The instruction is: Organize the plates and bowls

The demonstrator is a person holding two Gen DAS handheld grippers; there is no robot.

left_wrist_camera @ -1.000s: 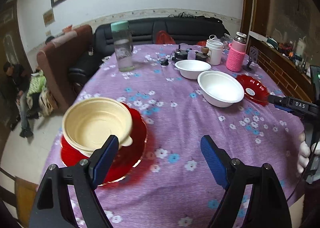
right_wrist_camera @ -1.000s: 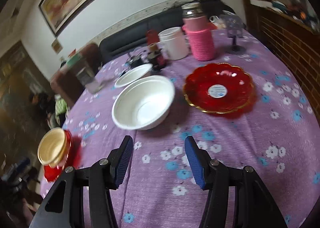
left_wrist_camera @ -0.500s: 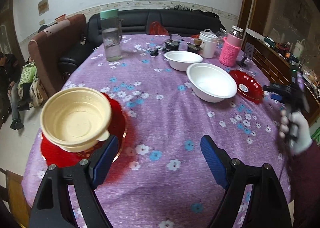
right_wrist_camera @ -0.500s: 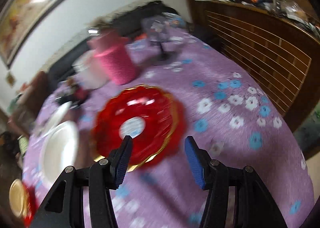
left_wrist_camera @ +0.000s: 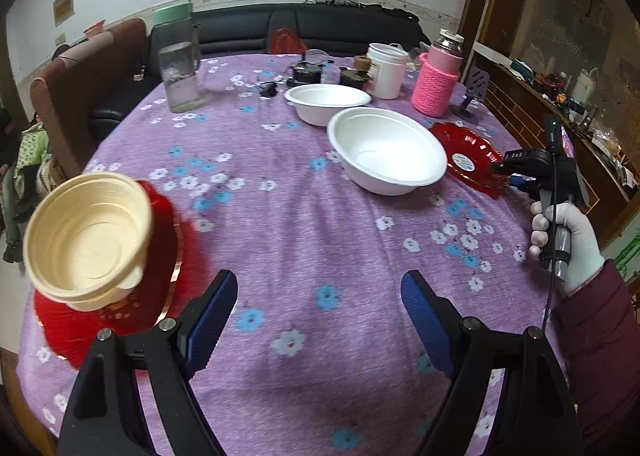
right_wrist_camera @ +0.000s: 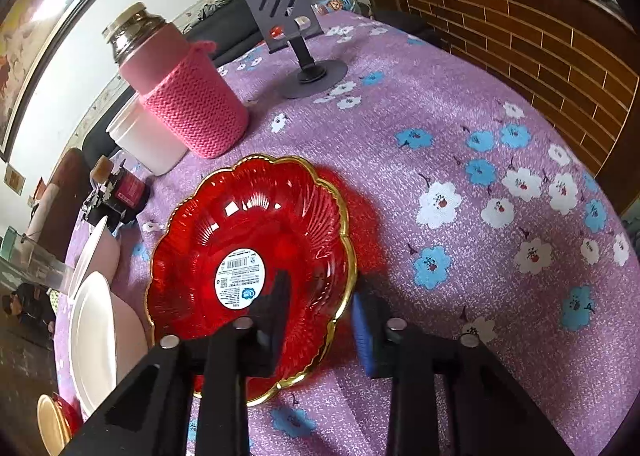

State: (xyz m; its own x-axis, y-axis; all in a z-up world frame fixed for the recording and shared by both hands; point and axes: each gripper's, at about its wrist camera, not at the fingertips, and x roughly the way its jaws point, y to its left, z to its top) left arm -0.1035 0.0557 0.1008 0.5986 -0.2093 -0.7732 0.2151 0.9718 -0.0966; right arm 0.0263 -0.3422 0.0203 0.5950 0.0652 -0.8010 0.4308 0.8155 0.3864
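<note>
Low in the right wrist view, the right gripper (right_wrist_camera: 320,308) straddles the near rim of the red glass plate (right_wrist_camera: 224,240): one finger lies over the inside of the dish, the blue-padded finger (right_wrist_camera: 362,330) sits just outside the gold edge. Its jaws have just been closing, with the rim between them; whether the pads already press on it cannot be told. The plate rests on the purple flowered tablecloth (right_wrist_camera: 460,144), below the pink knit-sleeved jar (right_wrist_camera: 188,96). At the right of the left wrist view, a white-gloved hand (left_wrist_camera: 568,240) holds that tool at the plate's edge, beside the large white bowl (left_wrist_camera: 386,152), with a second white bowl (left_wrist_camera: 326,102) behind it. At the bottom of this view the left gripper (left_wrist_camera: 318,310) stands wide with nothing between its fingers, above bare cloth. At the left, a cream plastic bowl (left_wrist_camera: 86,240) sits on another red plate (left_wrist_camera: 168,224).
</note>
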